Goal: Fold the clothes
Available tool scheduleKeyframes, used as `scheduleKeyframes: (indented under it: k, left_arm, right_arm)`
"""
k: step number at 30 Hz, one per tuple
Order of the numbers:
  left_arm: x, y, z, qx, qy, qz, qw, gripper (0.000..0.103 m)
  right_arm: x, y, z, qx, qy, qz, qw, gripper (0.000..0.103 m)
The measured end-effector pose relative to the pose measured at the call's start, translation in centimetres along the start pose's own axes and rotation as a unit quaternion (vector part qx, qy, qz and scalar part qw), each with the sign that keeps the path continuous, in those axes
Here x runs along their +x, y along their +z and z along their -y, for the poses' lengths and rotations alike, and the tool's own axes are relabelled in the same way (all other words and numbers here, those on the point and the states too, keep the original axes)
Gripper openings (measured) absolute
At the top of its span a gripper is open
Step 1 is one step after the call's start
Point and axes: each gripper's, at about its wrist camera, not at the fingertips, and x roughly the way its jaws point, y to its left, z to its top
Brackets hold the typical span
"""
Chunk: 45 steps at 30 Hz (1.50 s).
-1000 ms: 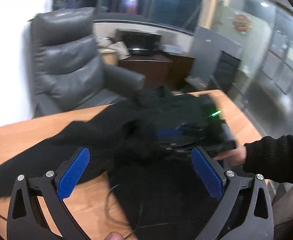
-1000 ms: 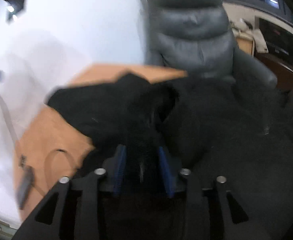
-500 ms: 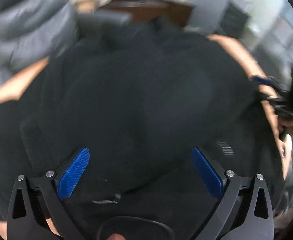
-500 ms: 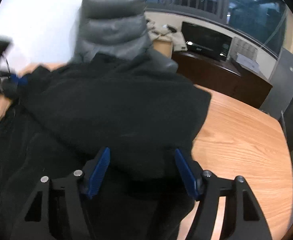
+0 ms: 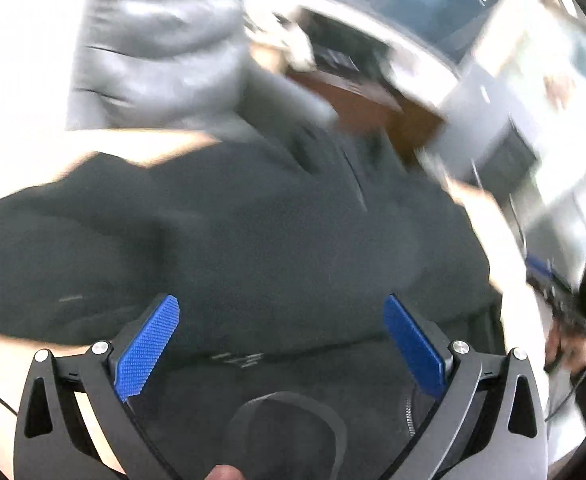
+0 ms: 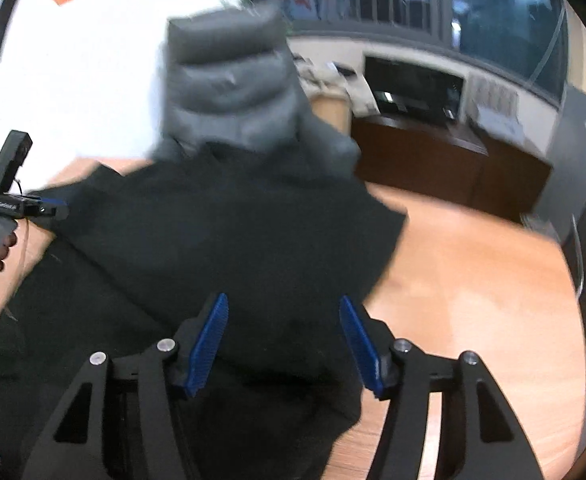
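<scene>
Left wrist view: left tool spread wide, nothing between the pads, hovering over the black zip jacket that lies bunched on the wooden bench. Right tool also spread, over the jacket's right edge, holding nothing. Grey armchair at the far side. Risk: fabric is layered and dark, so a pinch may grab several plies or the zipper and drag the whole pile skew.
</scene>
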Motion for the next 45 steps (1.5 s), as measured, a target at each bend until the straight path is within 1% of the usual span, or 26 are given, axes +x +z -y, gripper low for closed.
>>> scheduleKeyframes:
  k: [1,2,4,5,6,8,10,11,13,16,17,19,23,26,29,30,32,33,34,35,37,40,43,45]
  left_arm:
    - [-1.9,0.0,-2.4,-0.030,0.025,0.011,0.9992,0.103]
    - [-3.7,0.0,-5.0,-0.062,0.053,0.019,0.9965,0.103]
    - [-6.1,-0.4,-9.6,-0.111,0.097,0.027,0.9886,0.103]
    - [-7.2,-0.5,-12.8,-0.140,0.118,0.030,0.9827,0.103]
    - [-7.7,-0.6,-15.5,-0.162,0.135,0.030,0.9770,0.103]
    - [-8.3,-0.4,-21.9,-0.216,0.150,0.037,0.9640,0.103]
    - [-8.0,-0.6,-27.1,-0.269,0.142,0.049,0.9514,0.103]
    - [-7.9,-0.8,-29.9,-0.299,0.135,0.054,0.9431,0.103]
    - [-7.1,-1.3,-34.0,-0.341,0.123,0.058,0.9302,0.103]
    - [-6.2,-2.4,-38.9,-0.386,0.105,0.053,0.9147,0.103]
    - [-5.9,-2.6,-40.0,-0.391,0.104,0.051,0.9130,0.103]
    - [-5.1,-3.1,-41.4,-0.392,0.107,0.047,0.9125,0.103]
    - [-3.8,-4.3,-43.5,-0.389,0.123,0.035,0.9122,0.102]
    - [-3.6,-4.6,-44.2,-0.372,0.134,0.054,0.9169,0.102]
    - [-3.4,-4.6,-45.0,-0.368,0.145,0.065,0.9163,0.100]
    - [-3.4,-4.5,-44.9,-0.364,0.151,0.067,0.9165,0.095]
    - [-3.3,-4.2,-44.8,-0.356,0.163,0.069,0.9175,0.073]
    - [-3.2,-4.3,-44.9,-0.357,0.163,0.069,0.9170,0.044]
    - [-3.6,-4.5,-45.1,-0.364,0.161,0.067,0.9149,0.025]
    - [-3.6,-4.7,-45.3,-0.372,0.156,0.066,0.9127,0.022]
    - [-3.4,-4.2,-44.8,-0.367,0.153,0.067,0.9150,0.011]
    - [-4.5,-3.1,-43.0,-0.342,0.165,0.086,0.9213,0.008]
    - [-6.0,-1.6,-39.5,-0.311,0.152,0.109,0.9318,0.008]
    - [-7.1,-0.1,-36.1,-0.282,0.138,0.128,0.9408,0.008]
  right_arm:
    - [-0.7,0.6,-0.5,0.001,0.006,0.006,1.000,0.068]
    - [-1.5,1.2,-0.9,0.001,0.011,0.011,1.000,0.069]
    - [-3.0,2.4,-1.9,0.002,0.022,0.023,0.999,0.071]
    - [-3.7,3.0,-2.3,0.003,0.028,0.028,0.999,0.072]
    - [-3.4,3.3,-3.6,0.004,0.030,0.027,0.999,0.072]
    - [-2.7,3.9,-6.2,0.007,0.034,0.024,0.999,0.072]
    - [-1.9,4.5,-8.9,0.010,0.038,0.021,0.999,0.072]
    - [-1.3,4.8,-10.4,0.012,0.040,0.019,0.999,0.072]
    - [-0.2,5.2,-13.4,0.013,0.047,0.015,0.999,0.072]
    - [2.0,5.9,-18.6,0.005,0.063,0.010,0.998,0.072]
    - [2.6,6.1,-20.3,0.001,0.069,0.008,0.998,0.072]
    - [4.1,6.5,-23.2,-0.002,0.082,0.002,0.997,0.072]
    - [6.0,7.1,-27.1,-0.011,0.095,-0.007,0.995,0.072]
    - [6.9,7.4,-29.0,-0.021,0.097,-0.014,0.995,0.072]
    - [7.2,7.6,-30.0,-0.025,0.097,-0.016,0.995,0.072]
    - [7.4,7.6,-30.3,-0.024,0.097,-0.017,0.995,0.072]
    - [7.5,7.5,-30.6,-0.023,0.096,-0.020,0.995,0.072]
    - [7.6,7.4,-30.7,-0.022,0.095,-0.021,0.995,0.072]
    - [7.6,7.3,-30.8,-0.021,0.095,-0.023,0.995,0.072]
    - [7.5,7.1,-30.8,-0.022,0.096,-0.024,0.995,0.072]
    - [7.4,6.8,-30.8,-0.022,0.098,-0.025,0.995,0.072]
    - [6.5,6.4,-29.9,-0.017,0.098,-0.020,0.995,0.072]
    - [5.5,6.0,-29.0,-0.011,0.097,-0.013,0.995,0.072]
    - [4.9,5.7,-28.5,-0.008,0.096,-0.009,0.995,0.072]
